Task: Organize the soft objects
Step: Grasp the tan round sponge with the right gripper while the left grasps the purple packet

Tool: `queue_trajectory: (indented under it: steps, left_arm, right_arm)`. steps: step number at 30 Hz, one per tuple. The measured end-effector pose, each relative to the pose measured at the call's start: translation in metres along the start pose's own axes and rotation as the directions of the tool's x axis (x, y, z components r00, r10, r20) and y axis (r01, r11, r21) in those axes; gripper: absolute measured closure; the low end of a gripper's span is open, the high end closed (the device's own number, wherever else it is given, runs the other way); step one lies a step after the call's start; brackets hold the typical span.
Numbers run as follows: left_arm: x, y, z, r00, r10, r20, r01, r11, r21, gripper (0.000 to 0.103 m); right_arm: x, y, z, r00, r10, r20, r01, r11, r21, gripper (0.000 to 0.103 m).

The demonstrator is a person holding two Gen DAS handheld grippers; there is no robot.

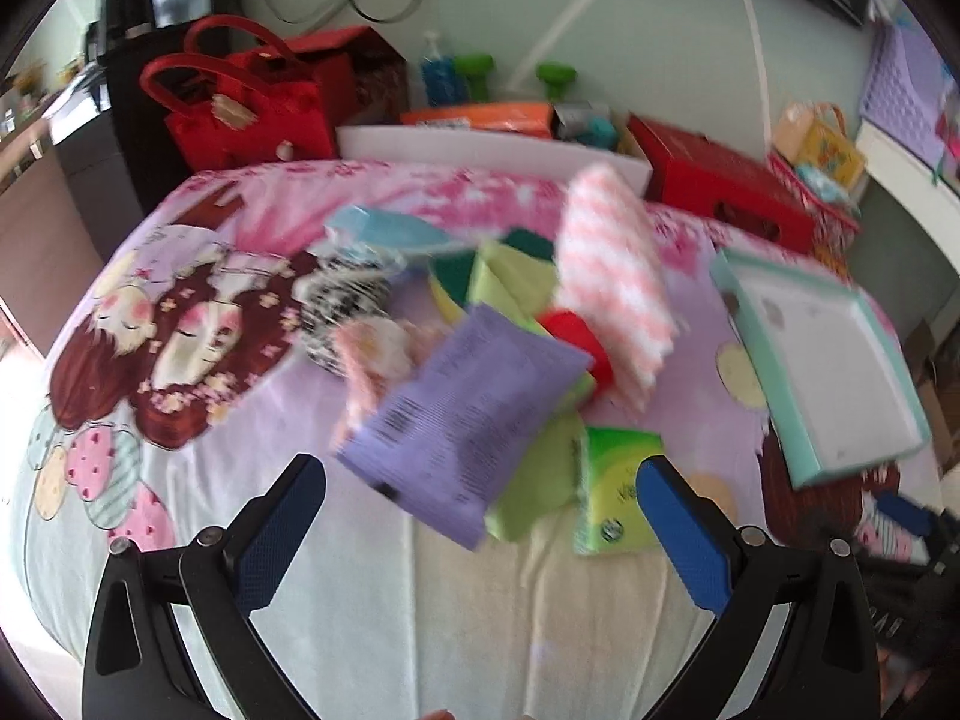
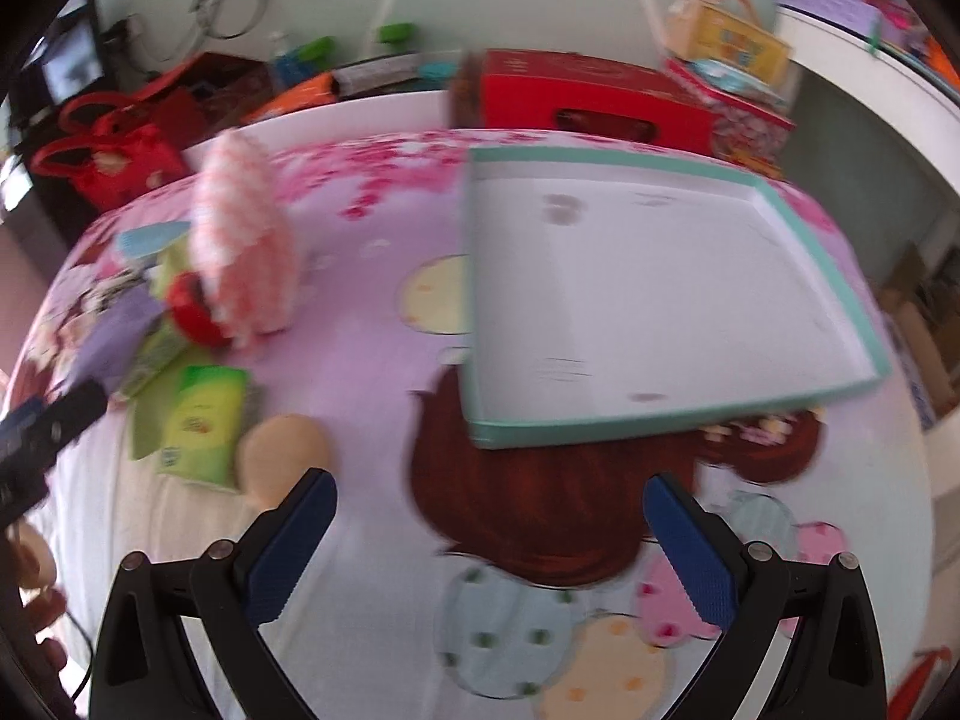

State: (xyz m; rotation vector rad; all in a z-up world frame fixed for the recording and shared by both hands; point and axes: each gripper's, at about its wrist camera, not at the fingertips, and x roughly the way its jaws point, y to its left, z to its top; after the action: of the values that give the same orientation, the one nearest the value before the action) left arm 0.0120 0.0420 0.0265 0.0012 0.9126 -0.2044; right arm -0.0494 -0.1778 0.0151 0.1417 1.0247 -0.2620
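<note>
Both claws are gaping wide, left gripper [image 1: 483,531] hovering before a purple packet [image 1: 465,420] in the heaped pile, right gripper [image 2: 489,543] facing bare bedsheet [image 2: 366,360] beside the teal-rimmed tray [image 2: 606,420] (everything blurred).

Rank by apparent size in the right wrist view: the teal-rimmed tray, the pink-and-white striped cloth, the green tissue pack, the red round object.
1. teal-rimmed tray, by far the largest, though also nearest the camera.
2. pink-and-white striped cloth.
3. green tissue pack.
4. red round object, partly hidden behind the cloth, so its full size is unsure.
</note>
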Motion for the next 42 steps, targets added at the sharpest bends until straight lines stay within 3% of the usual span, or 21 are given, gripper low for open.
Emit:
queue_trajectory:
  steps: [4, 9, 16, 23, 27, 29, 31, 34, 42]
  left_arm:
    - [0.002, 0.018, 0.003, 1.0, 0.028, -0.004, -0.028, 0.999, -0.038, 0.0]
    - [0.008, 0.027, 0.004, 0.997, 0.078, -0.005, -0.078, 0.997, -0.029, 0.0]
    - [0.021, 0.029, 0.004, 0.994, 0.104, -0.017, -0.104, 0.994, -0.012, 0.0]
    - [0.027, 0.029, 0.004, 0.997, 0.076, -0.004, -0.076, 0.997, -0.018, 0.0]
    - [0.026, 0.024, 0.005, 0.995, 0.1, 0.016, -0.1, 0.995, 0.014, 0.001]
    - [0.025, 0.025, 0.006, 0.996, 0.088, 0.019, -0.088, 0.996, 0.009, 0.008]
    - [0.025, 0.026, 0.006, 0.998, 0.062, 0.016, -0.062, 0.998, -0.002, 0.024]
    - [0.026, 0.026, 0.005, 0.999, 0.034, 0.007, -0.034, 0.999, -0.006, 0.039]
    - [0.024, 0.025, 0.005, 1.0, 0.02, 0.013, -0.02, 1.0, -0.01, 0.047]
  right_arm:
    - [0.007, 0.026, 0.0, 0.998, 0.067, -0.007, -0.067, 0.997, -0.049, 0.0]
    - [0.017, 0.046, 0.001, 0.997, 0.074, -0.023, -0.075, 0.993, -0.091, 0.001]
    - [0.029, 0.061, -0.002, 0.995, 0.077, -0.066, -0.085, 0.989, -0.123, 0.013]
    - [0.033, 0.071, -0.001, 0.993, 0.096, -0.071, -0.106, 0.983, -0.148, 0.021]
    - [0.033, 0.072, 0.0, 0.991, 0.114, -0.068, -0.123, 0.98, -0.154, 0.032]
    - [0.031, 0.074, 0.0, 0.99, 0.126, -0.066, -0.135, 0.978, -0.157, 0.038]
    - [0.031, 0.075, -0.001, 0.988, 0.14, -0.066, -0.149, 0.976, -0.16, 0.047]
    - [0.029, 0.076, -0.001, 0.985, 0.161, -0.066, -0.17, 0.973, -0.155, 0.054]
    - [0.03, 0.075, 0.0, 0.984, 0.169, -0.064, -0.177, 0.972, -0.151, 0.059]
